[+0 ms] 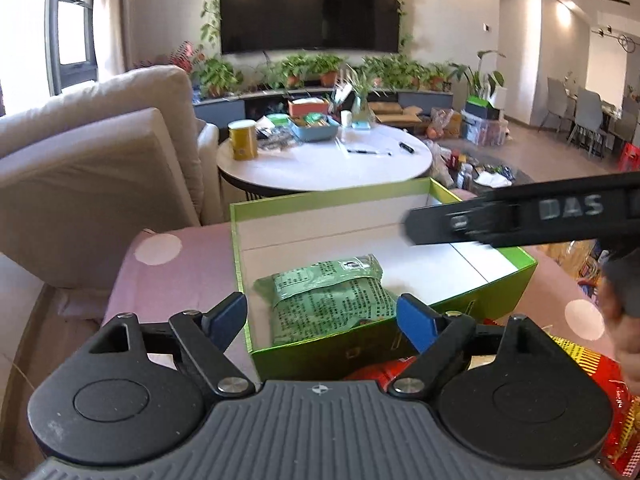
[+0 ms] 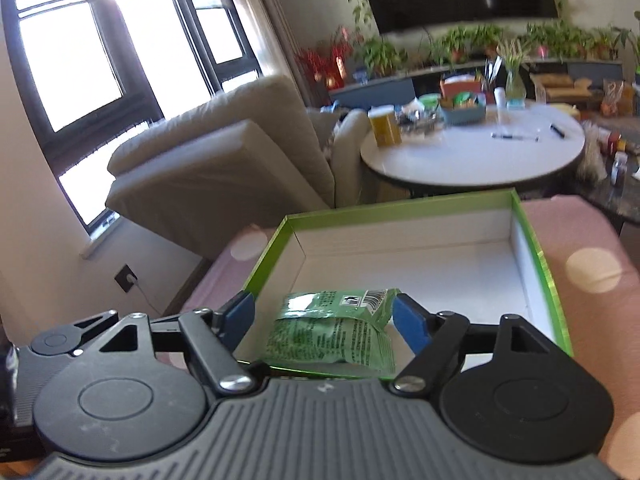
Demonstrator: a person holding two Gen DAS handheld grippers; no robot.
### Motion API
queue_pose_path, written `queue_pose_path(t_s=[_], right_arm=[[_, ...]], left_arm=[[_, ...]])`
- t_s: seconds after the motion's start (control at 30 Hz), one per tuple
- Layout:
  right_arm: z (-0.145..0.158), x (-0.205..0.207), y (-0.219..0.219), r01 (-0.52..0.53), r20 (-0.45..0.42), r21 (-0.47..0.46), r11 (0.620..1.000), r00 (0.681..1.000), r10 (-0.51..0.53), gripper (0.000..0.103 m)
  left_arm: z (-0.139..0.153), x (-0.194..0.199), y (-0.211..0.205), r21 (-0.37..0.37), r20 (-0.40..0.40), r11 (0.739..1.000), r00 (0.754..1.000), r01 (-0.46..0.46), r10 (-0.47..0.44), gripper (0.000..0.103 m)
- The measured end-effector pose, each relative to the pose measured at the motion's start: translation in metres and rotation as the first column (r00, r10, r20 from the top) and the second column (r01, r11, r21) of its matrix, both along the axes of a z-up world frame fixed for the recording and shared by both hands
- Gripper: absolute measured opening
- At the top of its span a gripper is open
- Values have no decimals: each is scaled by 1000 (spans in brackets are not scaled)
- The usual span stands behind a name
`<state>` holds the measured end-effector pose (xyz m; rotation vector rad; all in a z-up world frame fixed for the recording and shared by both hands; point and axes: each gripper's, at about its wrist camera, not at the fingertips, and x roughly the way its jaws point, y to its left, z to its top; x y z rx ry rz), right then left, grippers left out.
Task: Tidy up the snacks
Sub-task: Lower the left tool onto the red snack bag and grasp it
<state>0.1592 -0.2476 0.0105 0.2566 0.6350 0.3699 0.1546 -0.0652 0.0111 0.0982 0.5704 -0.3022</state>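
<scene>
One green snack packet (image 1: 332, 300) already down in the near-left corner of the green box (image 1: 516, 276), on a pink dotted surface. Rest of the box floor bare and white, so plenty of room toward the far and right walls. At least one red snack packet (image 1: 612, 396) outside, near right, likely next to go in. Left gripper (image 1: 322, 322) near the box's front wall, fingers apart, nothing between them. Right gripper (image 2: 324, 320) just above the green packet, fingers apart and not pressing it. Raised rim to clear on every entry; other tool crossing the far right corner in the left wrist view.
</scene>
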Motion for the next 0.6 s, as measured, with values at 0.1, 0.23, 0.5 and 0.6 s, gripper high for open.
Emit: queue_pose_path(t_s=[0.1, 0.23, 0.5, 0.6], right_arm=[[8, -14, -7, 11, 26, -9, 1000, 1000, -10, 70], [5, -33, -11, 15, 17, -9, 1000, 1000, -15, 70], [-23, -45, 1, 15, -89, 12, 1000, 996, -14, 70], [-29, -47, 8, 29, -112, -1, 1000, 993, -29, 70]], left_arm=[[4, -16, 8, 1, 14, 1000, 1000, -23, 23, 84], [0, -29, 21, -10, -1, 999, 999, -54, 54, 85], [-27, -40, 26, -29, -86, 996, 993, -86, 84, 85], [-38, -43, 19, -4, -96, 997, 993, -72, 72, 85]])
